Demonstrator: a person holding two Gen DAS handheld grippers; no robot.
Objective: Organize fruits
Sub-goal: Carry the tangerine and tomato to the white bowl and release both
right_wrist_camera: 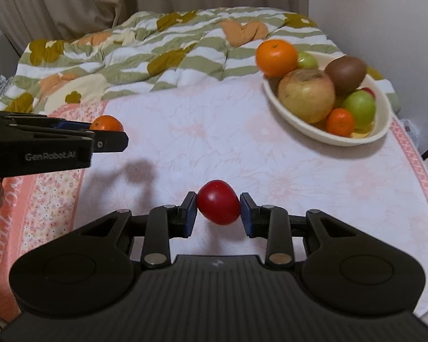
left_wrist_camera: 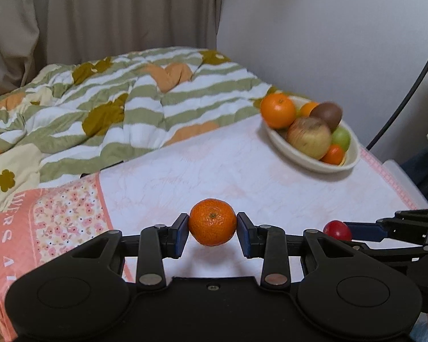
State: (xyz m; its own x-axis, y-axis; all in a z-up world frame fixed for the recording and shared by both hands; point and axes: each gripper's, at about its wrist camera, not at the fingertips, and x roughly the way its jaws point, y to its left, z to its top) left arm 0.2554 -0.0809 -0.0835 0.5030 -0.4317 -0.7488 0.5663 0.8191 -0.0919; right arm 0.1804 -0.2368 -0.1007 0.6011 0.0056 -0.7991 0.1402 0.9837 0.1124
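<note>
My left gripper (left_wrist_camera: 213, 222) is shut on a small orange mandarin (left_wrist_camera: 213, 221) and holds it above the pale cloth; it also shows in the right wrist view (right_wrist_camera: 107, 124). My right gripper (right_wrist_camera: 218, 203) is shut on a small red fruit (right_wrist_camera: 218, 202), also above the cloth; that fruit shows in the left wrist view (left_wrist_camera: 337, 230) at the right. A cream oval bowl (right_wrist_camera: 383, 125) at the far right holds an orange (right_wrist_camera: 276, 57), an apple (right_wrist_camera: 306, 98), a kiwi (right_wrist_camera: 345, 73), green fruits and a small mandarin (right_wrist_camera: 340, 122). The bowl also shows in the left wrist view (left_wrist_camera: 352, 162).
A pale floral cloth (right_wrist_camera: 242, 142) covers the table, with a pink flowered border (right_wrist_camera: 42, 199) at the left. A green-striped quilt (right_wrist_camera: 157, 51) lies bunched behind it. Curtains (left_wrist_camera: 100, 14) and a white wall (left_wrist_camera: 328, 28) stand at the back.
</note>
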